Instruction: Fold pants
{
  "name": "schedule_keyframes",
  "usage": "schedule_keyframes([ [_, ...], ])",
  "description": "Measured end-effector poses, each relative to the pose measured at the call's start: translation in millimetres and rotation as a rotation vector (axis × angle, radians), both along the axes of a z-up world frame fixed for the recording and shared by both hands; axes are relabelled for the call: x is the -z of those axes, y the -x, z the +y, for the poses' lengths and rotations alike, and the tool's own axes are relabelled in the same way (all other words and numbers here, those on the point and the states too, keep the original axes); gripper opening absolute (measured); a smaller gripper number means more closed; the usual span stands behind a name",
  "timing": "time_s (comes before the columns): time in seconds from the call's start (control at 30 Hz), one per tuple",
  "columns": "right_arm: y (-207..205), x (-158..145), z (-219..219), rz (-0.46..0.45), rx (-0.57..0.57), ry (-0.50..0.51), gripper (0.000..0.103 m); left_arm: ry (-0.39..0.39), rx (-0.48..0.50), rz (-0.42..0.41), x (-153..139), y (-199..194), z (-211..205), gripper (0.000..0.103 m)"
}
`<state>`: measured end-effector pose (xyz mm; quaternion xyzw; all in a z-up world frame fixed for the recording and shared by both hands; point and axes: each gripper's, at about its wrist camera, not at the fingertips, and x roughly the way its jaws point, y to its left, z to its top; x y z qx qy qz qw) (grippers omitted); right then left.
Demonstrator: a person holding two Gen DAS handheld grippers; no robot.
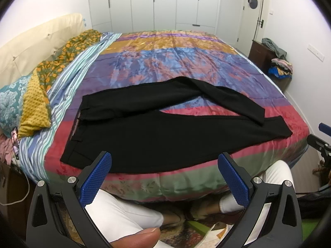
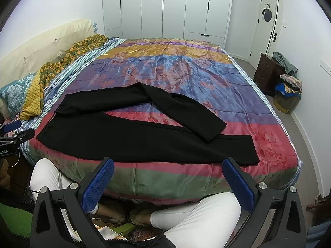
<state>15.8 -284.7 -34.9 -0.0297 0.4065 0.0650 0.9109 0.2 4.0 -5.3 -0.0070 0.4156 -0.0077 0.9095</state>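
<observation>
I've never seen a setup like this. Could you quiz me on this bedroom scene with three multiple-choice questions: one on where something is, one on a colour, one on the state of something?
1. Where do the pants lie?
A. On the floor
B. On the bedspread, near its front edge
C. On the dresser

2. What colour are the pants?
A. Black
B. White
C. Red

3. How do the left gripper and right gripper stand?
A. Both clamped on the pants
B. One open, one shut
C. Both open, holding nothing

Answers:
1 B: the pants spread flat across the bedspread's red band.
2 A: the fabric is plain black.
3 C: each pair of blue pads stands wide apart, short of the pants.
</observation>
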Motion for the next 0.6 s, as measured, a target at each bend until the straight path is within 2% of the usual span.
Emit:
schedule_keyframes([
  [0.6,-2.0,-1.5,5.4,0.005,-0.01,0.001,0.103,0.0,-0.002,0.001,0.5,0.2,0.6,0.102],
])
